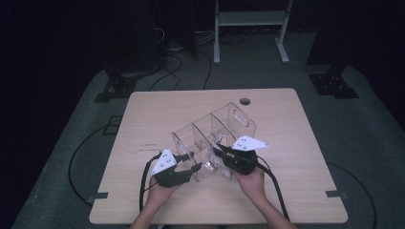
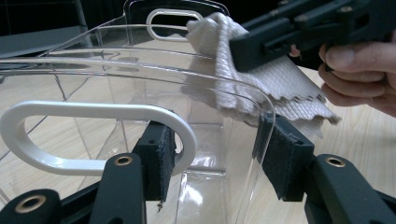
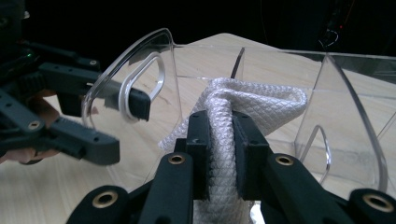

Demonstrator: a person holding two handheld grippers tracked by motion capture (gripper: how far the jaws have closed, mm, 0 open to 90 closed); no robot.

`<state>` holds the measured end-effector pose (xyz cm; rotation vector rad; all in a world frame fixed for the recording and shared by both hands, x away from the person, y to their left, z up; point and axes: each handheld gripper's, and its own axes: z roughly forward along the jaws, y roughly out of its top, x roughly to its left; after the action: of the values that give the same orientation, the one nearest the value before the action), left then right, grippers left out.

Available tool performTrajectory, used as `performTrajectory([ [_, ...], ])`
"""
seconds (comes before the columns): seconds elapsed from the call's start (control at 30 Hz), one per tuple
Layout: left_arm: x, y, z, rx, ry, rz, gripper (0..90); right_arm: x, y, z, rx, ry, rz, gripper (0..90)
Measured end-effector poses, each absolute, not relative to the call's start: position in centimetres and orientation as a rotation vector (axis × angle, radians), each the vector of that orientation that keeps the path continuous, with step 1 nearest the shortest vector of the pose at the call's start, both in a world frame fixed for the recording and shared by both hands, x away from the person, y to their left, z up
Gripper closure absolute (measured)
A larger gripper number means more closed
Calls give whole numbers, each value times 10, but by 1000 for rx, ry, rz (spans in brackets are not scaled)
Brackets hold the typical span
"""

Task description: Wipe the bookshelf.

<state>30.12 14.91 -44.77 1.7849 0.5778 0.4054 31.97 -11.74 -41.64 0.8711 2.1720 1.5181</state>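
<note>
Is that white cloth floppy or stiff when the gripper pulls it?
Probably floppy: the white cloth bunches and folds where the right gripper pinches it. Likely light, since its loose wavy edge droops over the clear organizer wall.

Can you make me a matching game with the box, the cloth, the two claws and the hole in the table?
Things:
1. clear box
2. white cloth
3. left claw
4. table hole

Places or states:
A. pinched in the right claw
B. far edge of the table
C. jaws astride the box's end wall, one pad through its handle slot
D. see-through, with dividers

Pairs: 1-D, 2-A, 3-C, 4-B
</note>
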Motion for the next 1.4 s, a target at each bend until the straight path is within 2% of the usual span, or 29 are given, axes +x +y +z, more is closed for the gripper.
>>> performTrajectory([
  [0.27,301,149,-448,1789,573,405,485,319,-116,-418,874,2171,1518,778],
  [0.9,301,147,-448,1786,582,409,485,313,-122,-475,964,2255,1438,777],
  [1.4,301,146,-448,1786,585,410,486,319,-120,-490,995,2345,1336,776],
])
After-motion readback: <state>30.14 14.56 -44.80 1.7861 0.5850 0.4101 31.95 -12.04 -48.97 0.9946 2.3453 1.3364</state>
